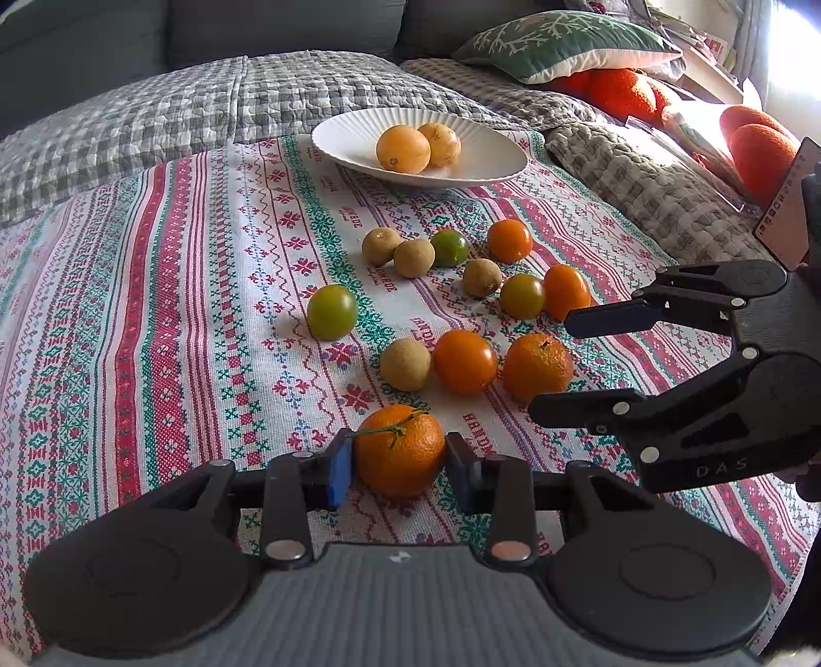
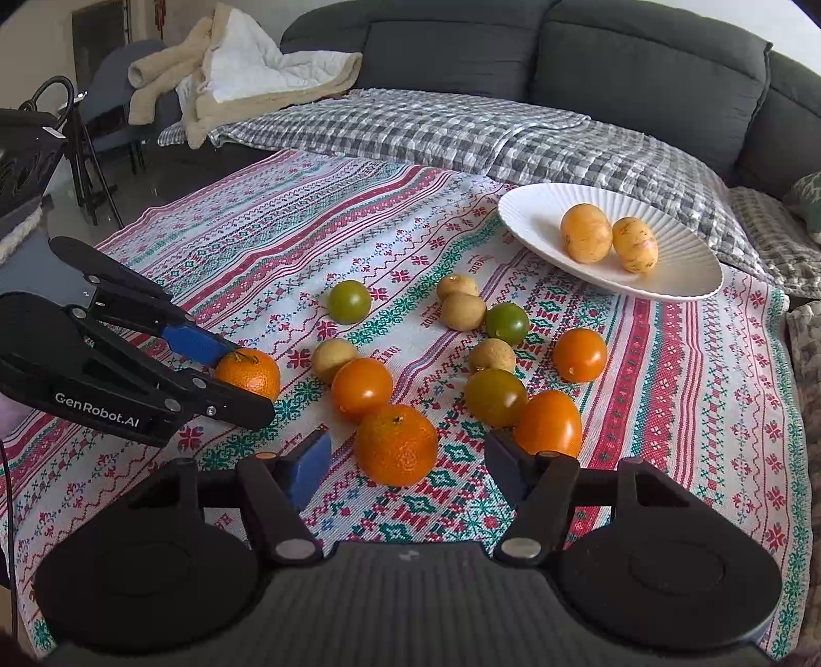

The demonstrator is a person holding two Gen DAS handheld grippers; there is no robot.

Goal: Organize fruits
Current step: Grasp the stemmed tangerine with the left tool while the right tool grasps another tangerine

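Note:
My left gripper (image 1: 400, 464) is shut on a mandarin with a green stem (image 1: 400, 449), low over the patterned cloth; it also shows in the right wrist view (image 2: 249, 374). My right gripper (image 2: 405, 462) is open, its jaws either side of a second mandarin (image 2: 396, 444) without touching it. Orange tomatoes (image 2: 362, 387), green tomatoes (image 2: 349, 301) and small tan fruits (image 2: 464, 311) lie scattered on the cloth. A white ribbed plate (image 2: 682, 267) at the far right holds two yellow fruits (image 2: 585, 233).
The patterned cloth (image 2: 256, 231) covers a low table in front of a grey sofa (image 2: 616, 61) with a checked quilt (image 2: 436, 128). A green cushion (image 1: 559, 43) and orange plush fruits (image 1: 621, 92) lie to the right. A tripod stand (image 2: 92, 169) is at far left.

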